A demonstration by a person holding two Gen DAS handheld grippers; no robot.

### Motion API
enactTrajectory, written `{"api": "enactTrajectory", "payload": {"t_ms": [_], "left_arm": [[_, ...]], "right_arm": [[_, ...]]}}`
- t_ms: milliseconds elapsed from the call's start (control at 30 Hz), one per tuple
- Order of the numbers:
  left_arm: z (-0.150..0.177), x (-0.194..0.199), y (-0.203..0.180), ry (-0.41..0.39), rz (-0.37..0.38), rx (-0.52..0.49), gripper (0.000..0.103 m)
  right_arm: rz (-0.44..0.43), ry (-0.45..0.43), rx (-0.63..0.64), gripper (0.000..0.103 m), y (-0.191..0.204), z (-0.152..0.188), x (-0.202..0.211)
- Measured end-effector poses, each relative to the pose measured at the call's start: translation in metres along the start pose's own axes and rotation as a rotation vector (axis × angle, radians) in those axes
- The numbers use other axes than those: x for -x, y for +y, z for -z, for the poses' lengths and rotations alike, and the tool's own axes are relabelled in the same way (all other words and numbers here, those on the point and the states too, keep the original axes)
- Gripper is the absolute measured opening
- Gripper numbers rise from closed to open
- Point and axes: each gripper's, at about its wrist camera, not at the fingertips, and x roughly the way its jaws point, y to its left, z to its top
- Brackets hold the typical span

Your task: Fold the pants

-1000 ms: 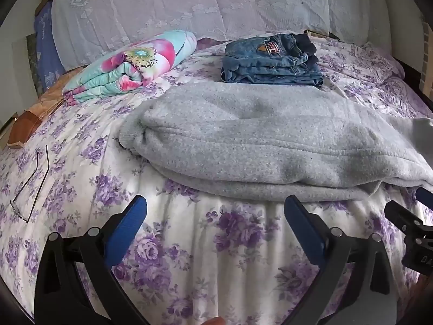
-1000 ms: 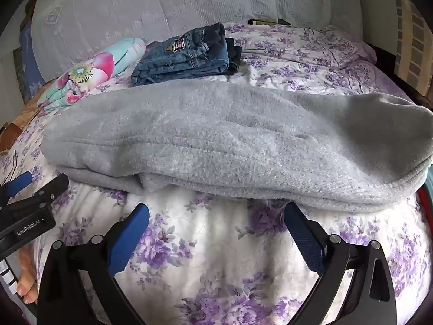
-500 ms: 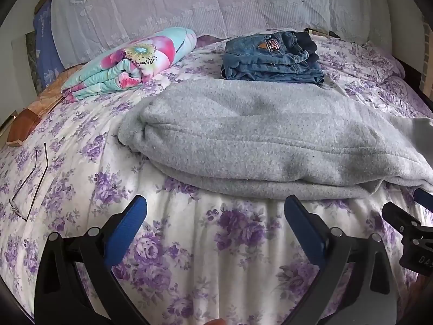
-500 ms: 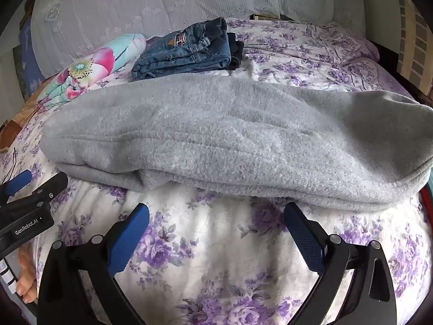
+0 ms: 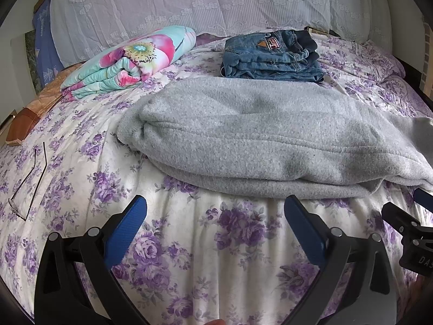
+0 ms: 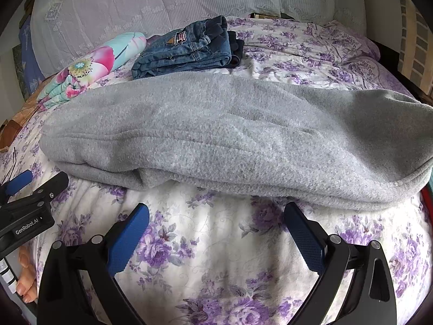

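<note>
Pants (image 5: 259, 138) just beyond gaping tongs (image 5: 215, 216).

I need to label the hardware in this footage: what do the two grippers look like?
Both look alike: the left gripper and right gripper have black linkage arms with silver pivot pins and flat, textured blue finger pads. The left gripper's black body, seen from the right wrist view, carries white "GenRobot.AI" lettering. No cables or sleeves show.

I see the grey fleece pants (image 5: 270, 138) lying folded lengthwise into one long, thick band across the floral bedsheet (image 5: 216, 243). Their layered edges face me, and they sit just in front of the folded jeans (image 5: 270, 54).
</note>
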Motion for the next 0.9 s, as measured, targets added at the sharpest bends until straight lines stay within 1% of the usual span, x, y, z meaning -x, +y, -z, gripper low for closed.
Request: {"api": "enactTrajectory", "payload": {"t_ms": [633, 667, 900], "left_arm": [[0.002, -0.006, 0.0008, 0.022, 0.008, 0.002, 0.099], [0.0017, -0.0064, 0.0008, 0.024, 0.009, 0.002, 0.099], [0.0005, -0.0074, 0.0003, 0.038, 0.015, 0.003, 0.099]], "right_arm": [[-0.002, 0.008, -0.002, 0.1, 0.0003, 0.0004, -0.0018], [0.043, 0.013, -0.021, 0.1, 0.0009, 0.0012, -0.002], [0.044, 0.014, -0.021, 0.1, 0.0003, -0.0002, -0.0021]]}}
